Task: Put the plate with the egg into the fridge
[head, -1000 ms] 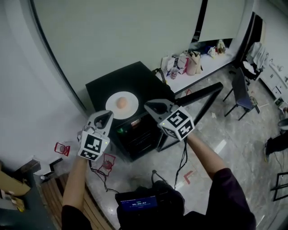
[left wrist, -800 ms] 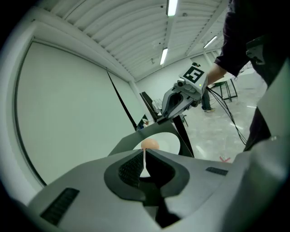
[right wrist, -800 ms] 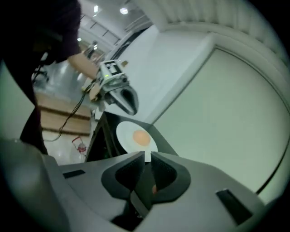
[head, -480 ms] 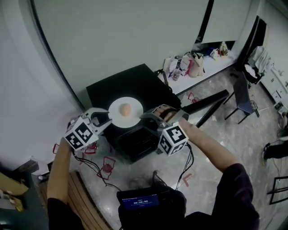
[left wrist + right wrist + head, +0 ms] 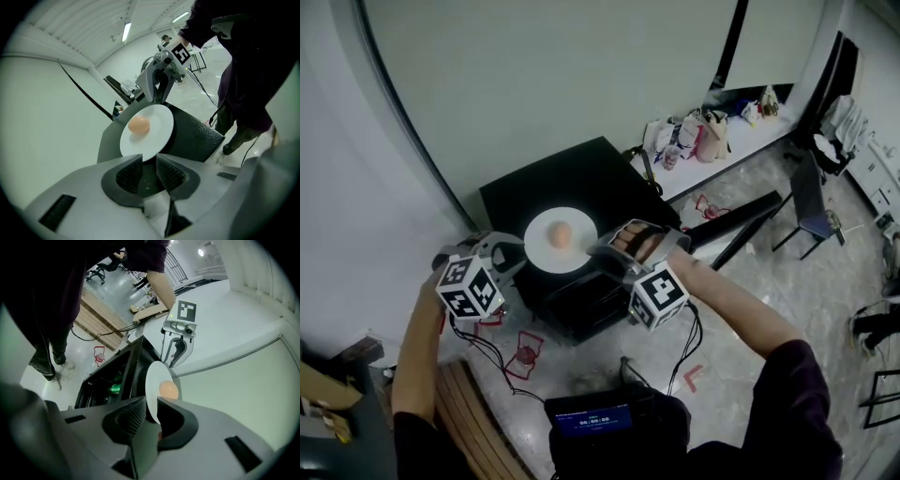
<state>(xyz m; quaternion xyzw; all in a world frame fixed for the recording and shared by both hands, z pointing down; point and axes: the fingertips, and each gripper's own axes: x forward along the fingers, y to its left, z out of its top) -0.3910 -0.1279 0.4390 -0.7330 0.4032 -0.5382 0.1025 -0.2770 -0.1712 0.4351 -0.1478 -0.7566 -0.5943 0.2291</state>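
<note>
Only the gripper views show us the plate (image 5: pixel 158 125) rim between the open left claw (image 5: pixel 149 162) and just-opened right claw (image 5: pixel 151 405).

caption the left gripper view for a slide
Left gripper, jaws open, at the rim of the white plate with the egg atop the fridge

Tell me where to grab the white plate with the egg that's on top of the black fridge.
Take the plate by its thin rim, at two opposite edges, coming in level from its left and right. It lies flat on top of the fridge, so only the rim offers a pinch. The egg sits loose in the middle, so a two-sided hold should keep it from rolling.
</note>
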